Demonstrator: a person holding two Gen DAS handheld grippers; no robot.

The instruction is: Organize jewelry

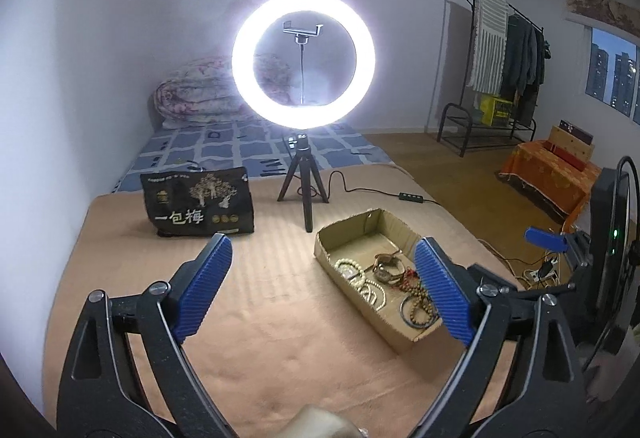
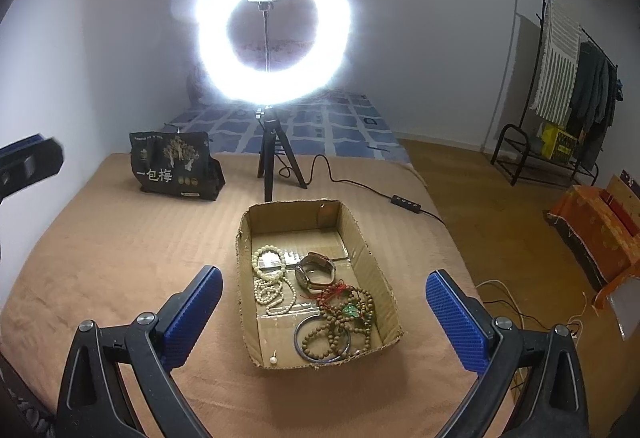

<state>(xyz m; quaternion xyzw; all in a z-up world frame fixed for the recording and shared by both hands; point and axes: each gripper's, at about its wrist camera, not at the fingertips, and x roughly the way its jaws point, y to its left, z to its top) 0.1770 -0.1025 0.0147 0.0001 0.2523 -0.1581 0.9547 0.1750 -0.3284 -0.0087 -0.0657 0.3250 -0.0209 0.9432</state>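
A tan blanket-covered bed carries a glowing white ring light on a black tripod, a black printed snack bag and an open brown cardboard box. Inside the box lie cream bead bracelets, brown wooden beads and a brown-strapped wristwatch. Left gripper and right gripper hover with fingers spread, holding nothing.

So the open-topped brown cardboard box sits on the tan blanket, with all the jewelry inside it; cream bead bracelets on the left, the leather-strap wristwatch just right of them, the brown wooden bead strands nearer the front, overlapping the dark metal bangle; the lit ring light on its small black tripod stands behind the box; the black printed snack bag is off to the tripod's left; the black clothes rack stands far right by the wall.
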